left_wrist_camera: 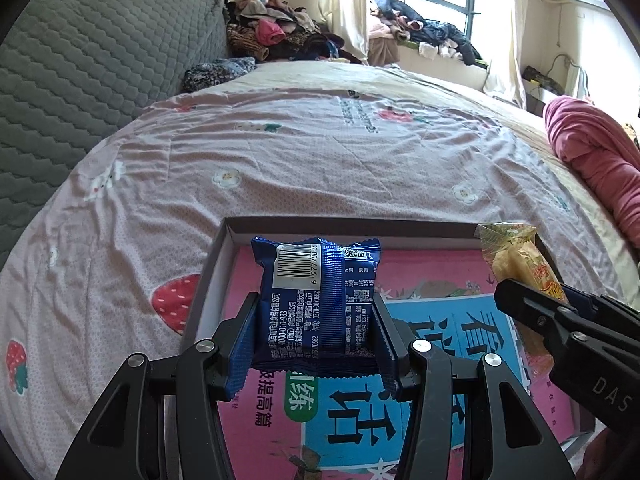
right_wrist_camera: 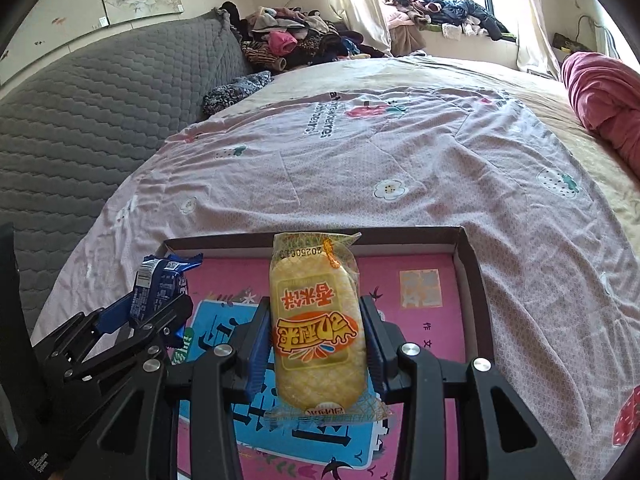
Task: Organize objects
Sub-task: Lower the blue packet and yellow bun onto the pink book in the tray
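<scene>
My left gripper [left_wrist_camera: 316, 320] is shut on a blue snack packet [left_wrist_camera: 318, 300], barcode side up, held above a shallow box [left_wrist_camera: 212, 272] that has a pink and blue book [left_wrist_camera: 420, 400] lying in it. My right gripper [right_wrist_camera: 316, 328] is shut on a yellow rice-cracker packet [right_wrist_camera: 316, 328], held above the same box [right_wrist_camera: 468, 264]. The right gripper with its yellow packet [left_wrist_camera: 516, 264] shows at the right of the left wrist view. The left gripper with its blue packet [right_wrist_camera: 160, 284] shows at the left of the right wrist view.
The box lies on a bed with a pink strawberry-print sheet [left_wrist_camera: 320, 160]. A grey quilted headboard [left_wrist_camera: 100, 64] stands at the left. A pile of clothes [left_wrist_camera: 276, 36] lies at the far corner, and a red blanket [left_wrist_camera: 596, 160] at the right.
</scene>
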